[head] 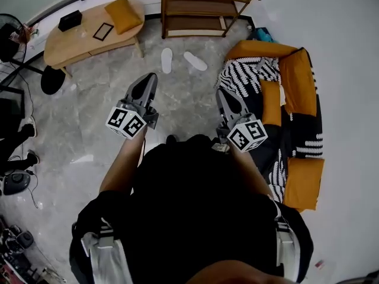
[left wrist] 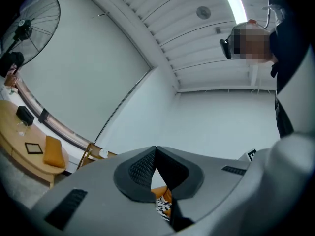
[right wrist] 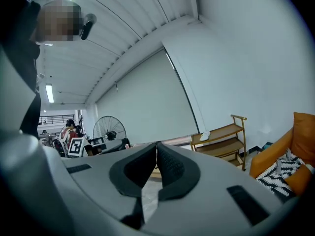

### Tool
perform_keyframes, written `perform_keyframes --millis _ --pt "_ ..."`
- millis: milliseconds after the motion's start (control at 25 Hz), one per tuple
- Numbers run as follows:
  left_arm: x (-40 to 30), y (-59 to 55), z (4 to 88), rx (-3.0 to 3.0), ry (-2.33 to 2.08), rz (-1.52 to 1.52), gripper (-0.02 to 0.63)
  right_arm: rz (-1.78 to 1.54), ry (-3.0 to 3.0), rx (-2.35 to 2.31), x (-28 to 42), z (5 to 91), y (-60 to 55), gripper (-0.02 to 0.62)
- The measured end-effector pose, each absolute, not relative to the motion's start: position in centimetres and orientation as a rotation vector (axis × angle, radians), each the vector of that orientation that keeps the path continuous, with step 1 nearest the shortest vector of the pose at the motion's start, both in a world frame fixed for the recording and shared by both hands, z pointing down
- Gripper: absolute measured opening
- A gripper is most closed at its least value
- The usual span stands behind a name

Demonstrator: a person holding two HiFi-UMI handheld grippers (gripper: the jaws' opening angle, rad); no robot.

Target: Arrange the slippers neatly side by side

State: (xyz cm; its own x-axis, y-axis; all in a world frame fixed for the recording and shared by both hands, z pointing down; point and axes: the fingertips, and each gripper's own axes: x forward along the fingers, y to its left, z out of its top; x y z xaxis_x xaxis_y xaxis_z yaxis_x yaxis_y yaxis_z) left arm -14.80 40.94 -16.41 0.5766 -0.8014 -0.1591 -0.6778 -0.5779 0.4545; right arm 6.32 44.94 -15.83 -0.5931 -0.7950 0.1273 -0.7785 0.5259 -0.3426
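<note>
Two white slippers lie apart on the grey floor in the head view: one points straight away, the other is angled to the right. My left gripper is held up at chest height, well short of them, jaws shut and empty. My right gripper is beside it, also shut on nothing. In the left gripper view the tips meet against the ceiling. The right gripper view shows its tips together, pointing across the room.
A wooden shelf rack stands just behind the slippers, with a white item on its top. An oval wooden table with an orange cushion is at the back left. An orange and striped sofa runs along the right. A fan base stands at the left.
</note>
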Motion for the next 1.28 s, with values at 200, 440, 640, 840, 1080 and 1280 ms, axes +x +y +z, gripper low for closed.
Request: perform_keyframes --millis 200,440,640,840,1080,1280 --pt "-15.2 38.4 -16.8 2.474 -1.225 -0.515 0.014 -0.601 2.685 -1.389 6.4 -14.4 41.9 0.032" --pt "-14.6 34.9 -14.1 2.442 -1.261 -0.424 0.014 -0.654 2.664 -1.332 6.9 -12.3 36.6 0.032" --pt "-13.4 29.6 -14.6 2.468 -1.274 -0.380 0.014 -0.724 2.677 -1.262 7.0 -10.7 29.6 0.032" --pt "-12.8 22.4 -16.1 2.459 -1.401 -0.334 0.014 -0.743 2.739 -1.160 7.8 -10.9 20.4 0.032" --pt "-12.9 14.0 -14.9 2.455 -1.506 -0.201 0.014 -0.646 2.809 -1.085 7.9 -12.4 11.1 0.032" --pt "-12.5 8.3 -14.2 2.443 -1.529 -0.156 0.014 -0.713 2.780 -1.140 9.6 -9.9 5.9 0.032"
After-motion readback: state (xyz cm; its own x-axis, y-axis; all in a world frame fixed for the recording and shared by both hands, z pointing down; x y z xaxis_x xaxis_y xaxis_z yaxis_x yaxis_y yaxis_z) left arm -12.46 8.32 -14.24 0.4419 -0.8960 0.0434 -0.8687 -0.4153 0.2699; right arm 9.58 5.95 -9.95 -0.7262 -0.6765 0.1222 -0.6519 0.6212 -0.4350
